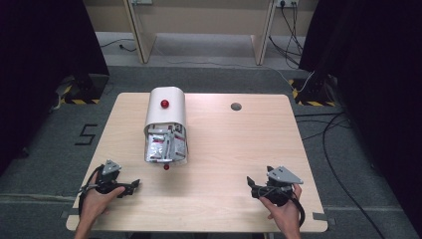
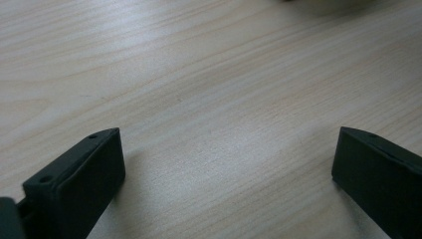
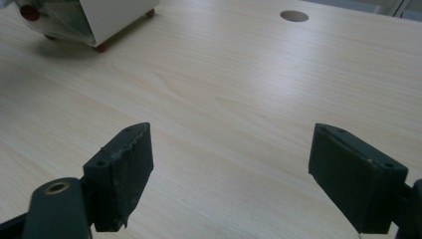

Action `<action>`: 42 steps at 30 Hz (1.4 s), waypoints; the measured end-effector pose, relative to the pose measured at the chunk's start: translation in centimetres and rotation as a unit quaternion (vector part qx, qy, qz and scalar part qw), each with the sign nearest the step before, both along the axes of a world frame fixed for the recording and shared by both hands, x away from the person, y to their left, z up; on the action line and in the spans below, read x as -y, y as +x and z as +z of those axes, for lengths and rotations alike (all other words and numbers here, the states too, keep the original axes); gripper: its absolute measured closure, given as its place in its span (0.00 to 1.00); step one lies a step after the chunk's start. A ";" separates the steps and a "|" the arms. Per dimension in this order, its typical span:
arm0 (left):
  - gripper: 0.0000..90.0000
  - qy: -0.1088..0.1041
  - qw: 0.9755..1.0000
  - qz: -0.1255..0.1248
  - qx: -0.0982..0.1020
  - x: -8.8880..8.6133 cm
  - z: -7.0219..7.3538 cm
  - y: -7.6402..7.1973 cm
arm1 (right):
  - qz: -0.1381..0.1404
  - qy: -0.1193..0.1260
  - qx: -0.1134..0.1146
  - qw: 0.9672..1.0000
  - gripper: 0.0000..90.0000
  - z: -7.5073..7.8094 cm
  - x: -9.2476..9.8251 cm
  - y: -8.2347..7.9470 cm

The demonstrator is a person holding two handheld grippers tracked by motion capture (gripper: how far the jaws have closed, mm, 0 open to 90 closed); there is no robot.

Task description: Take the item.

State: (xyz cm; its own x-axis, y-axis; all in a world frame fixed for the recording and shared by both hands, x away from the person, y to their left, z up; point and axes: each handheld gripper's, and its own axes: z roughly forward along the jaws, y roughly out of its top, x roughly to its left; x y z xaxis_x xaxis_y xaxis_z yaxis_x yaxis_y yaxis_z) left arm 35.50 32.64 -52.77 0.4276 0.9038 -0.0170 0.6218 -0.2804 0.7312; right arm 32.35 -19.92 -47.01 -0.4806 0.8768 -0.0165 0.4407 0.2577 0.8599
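A white bread box (image 1: 165, 117) with a rounded top is seen lying on the far left half of the light wooden counter (image 1: 229, 164), its open front turned toward the person and packed with silvery packets (image 1: 164, 147). A red knob (image 1: 164, 103) is seen on its top, and a second small red ball (image 1: 166, 167) just in front of its open end. The left gripper (image 1: 133, 185) is held low near the front left corner of the counter, pointing toward the middle; its fingers (image 2: 79, 179) are spread wide with nothing between them, only bare wood. The right gripper (image 1: 250, 185) is held near the front right corner, pointing inward; its fingers (image 3: 119, 172) are likewise set wide apart and hold nothing. The bread box is well apart from both grippers, nearer the left one. In the right gripper view it (image 3: 107, 17) is seen at the far upper left, raised on small red feet (image 3: 101, 48). A round cable hole (image 1: 236, 106) is let into the counter near the far edge, right of the box. Between the two grippers, and across the whole right half, the counter surface is left unobstructed up to its edges.
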 end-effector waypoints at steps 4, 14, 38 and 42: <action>0.00 0.000 1.000 0.000 0.000 0.0 0.0 0.0 | 0.005 0.002 0.009 1.000 0.22 0.9 -0.8 0.2; 0.00 0.000 1.000 0.000 0.000 0.0 0.0 0.0 | 0.022 0.002 0.025 0.999 0.23 2.5 -2.6 0.7; 0.00 -0.001 1.000 0.001 0.000 0.0 0.0 0.0 | 0.099 0.005 0.069 0.993 0.29 6.2 -9.0 0.7; 0.00 -0.001 1.000 0.001 0.001 0.0 0.0 0.0 | 0.108 0.005 0.072 0.991 0.29 6.6 -9.8 0.8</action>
State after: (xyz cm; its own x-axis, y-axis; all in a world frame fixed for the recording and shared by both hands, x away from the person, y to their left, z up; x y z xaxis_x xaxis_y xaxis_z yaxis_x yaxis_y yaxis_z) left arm 35.50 32.62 -52.78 0.4260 0.9045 -0.0191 0.6215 -0.2773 0.7327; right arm 33.15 -10.14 -40.38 -0.6509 0.7538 -0.0906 0.2482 0.3241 0.9129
